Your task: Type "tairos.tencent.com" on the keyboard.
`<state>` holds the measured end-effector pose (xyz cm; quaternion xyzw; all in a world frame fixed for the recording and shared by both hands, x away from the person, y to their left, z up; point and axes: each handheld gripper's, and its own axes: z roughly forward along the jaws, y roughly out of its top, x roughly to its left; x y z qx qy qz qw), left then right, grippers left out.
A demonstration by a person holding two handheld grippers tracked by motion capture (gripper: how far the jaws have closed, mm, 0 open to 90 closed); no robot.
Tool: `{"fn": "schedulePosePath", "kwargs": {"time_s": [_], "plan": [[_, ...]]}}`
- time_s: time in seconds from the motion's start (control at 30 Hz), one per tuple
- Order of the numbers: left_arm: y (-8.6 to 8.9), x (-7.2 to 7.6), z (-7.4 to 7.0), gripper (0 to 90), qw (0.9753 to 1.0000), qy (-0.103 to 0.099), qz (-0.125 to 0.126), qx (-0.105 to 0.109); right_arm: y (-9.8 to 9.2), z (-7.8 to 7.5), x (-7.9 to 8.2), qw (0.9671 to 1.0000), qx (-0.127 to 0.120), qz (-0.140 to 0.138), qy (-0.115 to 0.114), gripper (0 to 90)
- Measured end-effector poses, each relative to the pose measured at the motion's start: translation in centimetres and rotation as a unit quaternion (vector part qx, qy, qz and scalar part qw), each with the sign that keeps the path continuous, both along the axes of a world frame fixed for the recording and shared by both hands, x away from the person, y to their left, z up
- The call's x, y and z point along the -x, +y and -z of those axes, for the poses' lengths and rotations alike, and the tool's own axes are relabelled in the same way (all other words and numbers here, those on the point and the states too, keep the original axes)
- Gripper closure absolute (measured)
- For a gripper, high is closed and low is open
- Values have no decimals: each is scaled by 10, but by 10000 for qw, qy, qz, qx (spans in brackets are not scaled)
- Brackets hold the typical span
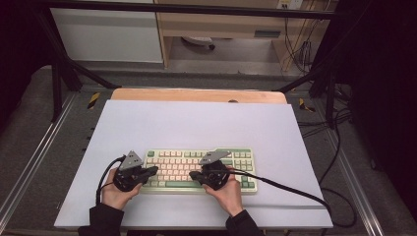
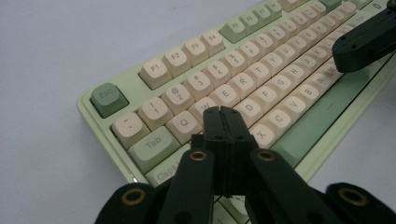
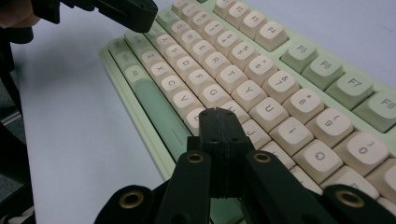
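Keyboard (image 1: 199, 170): one. Hand-held grippers: two, left (image 1: 153, 170) and right (image 1: 193, 174), both clenched empty above keys.

Setting: lab / recording bay, not a home. Work surface is a wooden table (image 1: 196, 95) covered by a plain pale sheet (image 1: 196, 125), standing inside a black metal frame (image 1: 59, 64) with rails along the floor. Grey carpet floor (image 1: 29, 123). Yellow-black hazard tape (image 1: 93, 100) marks beside the table corners. Loose cables (image 1: 297, 49) hang at the far right near a wall socket. Light wood cabinet (image 1: 216, 24) behind, white panel (image 1: 105, 34) beside it
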<state>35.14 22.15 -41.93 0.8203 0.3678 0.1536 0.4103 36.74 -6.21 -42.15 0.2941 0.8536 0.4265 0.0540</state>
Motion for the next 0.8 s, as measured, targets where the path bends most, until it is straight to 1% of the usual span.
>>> {"fn": "schedulePosePath", "kwargs": {"time_s": [0.23,0.33,0.5,0.8], "plan": [[0,0,-1,897,10000,1,5,7,-9,-6,-1,10000,22,61,2,900],[0,0,-1,897,10000,9,11,21,-14,-7,-1,9999,-10,119,-10,900],[-1,1,-2,897,10000,1,19,22,-27,-8,-1,9998,-25,207,-36,900],[-6,2,-4,898,10000,-23,72,16,-51,-7,-1,9992,-89,401,12,900]]}}
